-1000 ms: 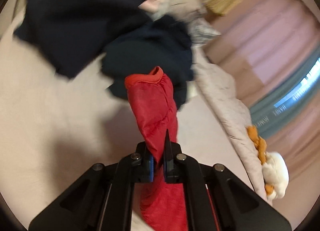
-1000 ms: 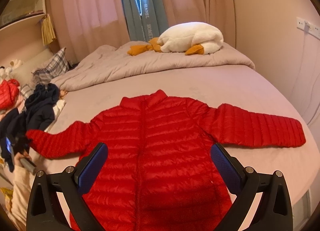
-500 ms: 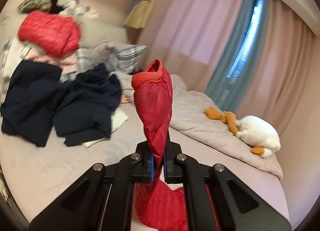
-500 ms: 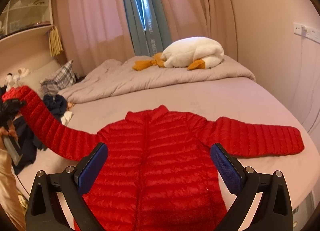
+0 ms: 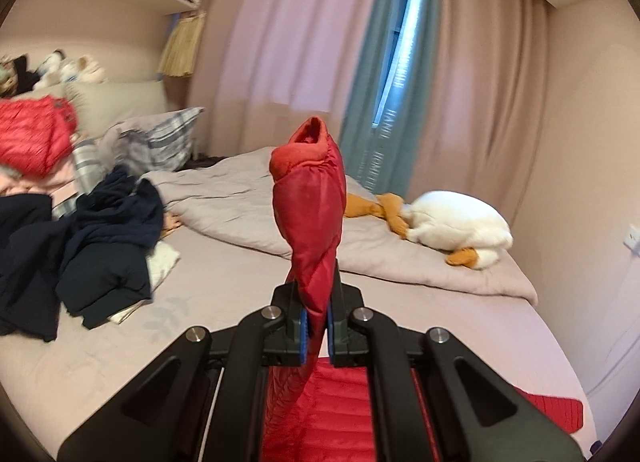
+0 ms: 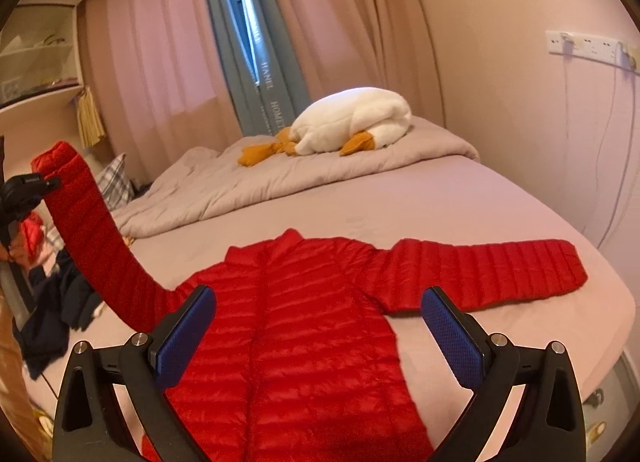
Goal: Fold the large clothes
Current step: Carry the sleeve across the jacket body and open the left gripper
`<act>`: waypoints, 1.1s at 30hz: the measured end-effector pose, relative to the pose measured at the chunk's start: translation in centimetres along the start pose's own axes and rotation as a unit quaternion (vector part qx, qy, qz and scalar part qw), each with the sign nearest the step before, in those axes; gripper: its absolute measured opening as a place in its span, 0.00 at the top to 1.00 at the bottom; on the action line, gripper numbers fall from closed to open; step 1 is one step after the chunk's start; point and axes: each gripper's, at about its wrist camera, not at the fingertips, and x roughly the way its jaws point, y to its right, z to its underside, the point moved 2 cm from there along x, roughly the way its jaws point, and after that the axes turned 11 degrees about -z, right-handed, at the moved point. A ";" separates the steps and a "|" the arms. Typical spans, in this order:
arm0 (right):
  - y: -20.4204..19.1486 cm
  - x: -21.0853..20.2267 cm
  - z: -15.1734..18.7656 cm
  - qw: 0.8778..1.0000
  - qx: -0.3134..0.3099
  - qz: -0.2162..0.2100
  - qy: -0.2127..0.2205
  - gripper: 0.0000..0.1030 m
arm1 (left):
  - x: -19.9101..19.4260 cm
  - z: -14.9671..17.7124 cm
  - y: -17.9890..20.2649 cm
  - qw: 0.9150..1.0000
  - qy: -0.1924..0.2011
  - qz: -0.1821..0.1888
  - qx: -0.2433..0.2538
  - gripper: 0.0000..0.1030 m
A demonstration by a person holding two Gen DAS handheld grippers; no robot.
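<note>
Pinching the red jacket's sleeve [image 5: 308,213], my left tool [image 5: 316,326] risks dragging the jacket [image 6: 304,326] askew; my right tool [image 6: 320,334], spread above it, pins nothing.

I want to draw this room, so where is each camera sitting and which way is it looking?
Left wrist view: sits on the left gripper, raised over the bed, looking toward the curtains; its fingers pinch the red jacket sleeve.
Right wrist view: sits on the right gripper, low over the jacket, facing the same curtains; its fingers stand open, and the left gripper and a hand show at the left edge.
Both share: the jacket, the bed, the plush goose, and the dark clothes pile.
</note>
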 end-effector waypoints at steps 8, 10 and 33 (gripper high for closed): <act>1.9 -1.1 0.2 1.000 0.018 0.016 0.011 0.01 | 0.0 1.7 6.4 0.998 -0.022 0.044 0.046 0.94; 2.4 -1.5 0.3 0.999 0.024 0.021 0.014 0.01 | 0.2 2.3 7.8 0.997 -0.027 0.051 0.058 0.94; 6.7 -4.1 1.5 0.995 0.080 0.056 0.026 0.01 | 4.3 15.7 18.7 0.970 -0.171 0.107 0.137 0.94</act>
